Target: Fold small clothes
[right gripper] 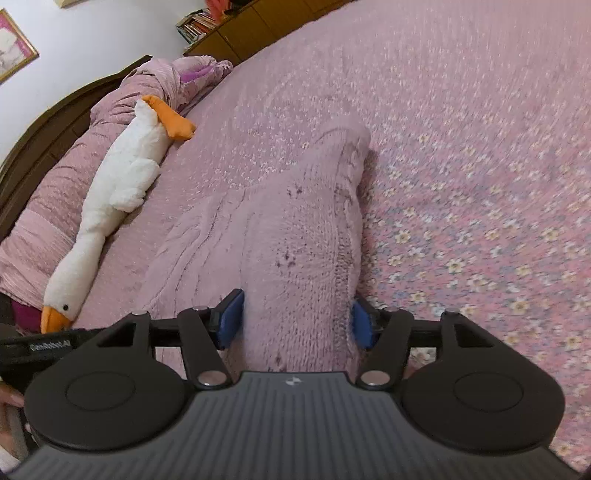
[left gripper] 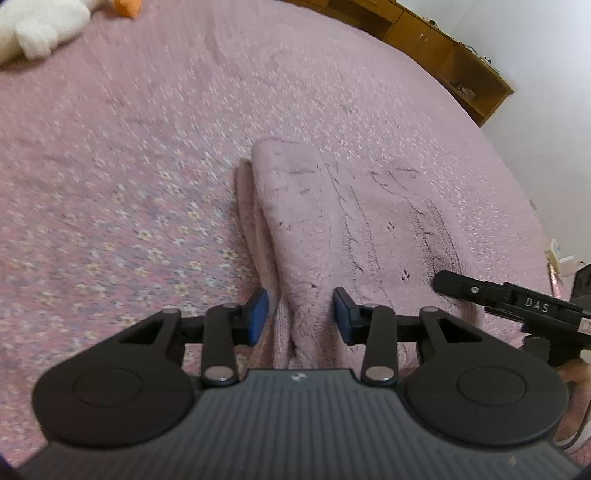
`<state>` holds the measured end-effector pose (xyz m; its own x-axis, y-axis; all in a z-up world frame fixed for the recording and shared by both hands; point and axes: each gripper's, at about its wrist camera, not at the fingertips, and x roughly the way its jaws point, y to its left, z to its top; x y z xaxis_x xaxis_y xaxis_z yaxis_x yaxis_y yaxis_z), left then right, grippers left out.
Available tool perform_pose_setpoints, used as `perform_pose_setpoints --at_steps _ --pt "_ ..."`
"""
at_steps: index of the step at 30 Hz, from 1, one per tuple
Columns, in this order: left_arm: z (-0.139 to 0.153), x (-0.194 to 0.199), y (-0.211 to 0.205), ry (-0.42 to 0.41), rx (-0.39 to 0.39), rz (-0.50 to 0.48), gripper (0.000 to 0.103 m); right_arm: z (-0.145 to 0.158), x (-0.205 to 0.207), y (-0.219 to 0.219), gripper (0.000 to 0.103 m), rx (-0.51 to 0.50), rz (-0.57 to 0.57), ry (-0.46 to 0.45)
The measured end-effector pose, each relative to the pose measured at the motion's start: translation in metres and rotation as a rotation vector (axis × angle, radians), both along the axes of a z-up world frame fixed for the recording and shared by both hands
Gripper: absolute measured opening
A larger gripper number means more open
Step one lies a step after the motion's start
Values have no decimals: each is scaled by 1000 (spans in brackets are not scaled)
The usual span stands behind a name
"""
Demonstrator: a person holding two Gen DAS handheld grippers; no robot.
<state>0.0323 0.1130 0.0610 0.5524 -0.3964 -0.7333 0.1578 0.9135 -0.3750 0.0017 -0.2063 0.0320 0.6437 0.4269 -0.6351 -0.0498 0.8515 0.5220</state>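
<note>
On bed, over pink floral bedspread (left gripper: 129, 192): pink knitted sweater (left gripper: 332, 221), lying in a long folded strip, doubled edge along its 9 o'clock side in left wrist view. Running from 6 o'clock under the camera up toward 12 o'clock, ending about mid-frame.

Left gripper (left gripper: 301, 317): narrow-set, blue pads (left gripper: 258, 315) either side of a raised ridge of the sweater. Cannot tell whether pinching or only straddling it.

At 4 o'clock in same view: one black finger of right gripper (left gripper: 480, 295), tip resting on or just above the sweater's near right edge; contact unclear.

Right wrist view: right gripper (right gripper: 297, 321) set wide, thick bulge of sweater (right gripper: 288, 221) filling the whole gap, knit touching the 9 o'clock pad and overlapping the pad at 3 o'clock. Cannot tell if squeezed or merely lying between. Sweater stretching away toward 12 o'clock, far end rounded, flat on bedspread.

At 9 to 10 o'clock in that view: white plush goose (right gripper: 122, 173) with orange beak and feet, lying against a bunched pink quilt (right gripper: 55, 184), well apart from sweater. Wooden cabinet (left gripper: 443, 48) beyond the bed at 1 o'clock in left wrist view; books (right gripper: 195, 26) at 11 o'clock in right wrist view.
</note>
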Motion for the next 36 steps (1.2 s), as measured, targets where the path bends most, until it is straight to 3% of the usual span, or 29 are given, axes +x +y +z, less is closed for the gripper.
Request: perform_pose_setpoints --at_steps 11,22,36 --pt "18 -39 -16 -74 128 45 68 40 -52 8 83 -175 43 -130" --pt "0 -60 -44 -43 185 83 71 49 -89 24 102 -246 80 -177" --pt "-23 -77 -61 14 272 112 71 12 -99 29 103 -284 82 -82"
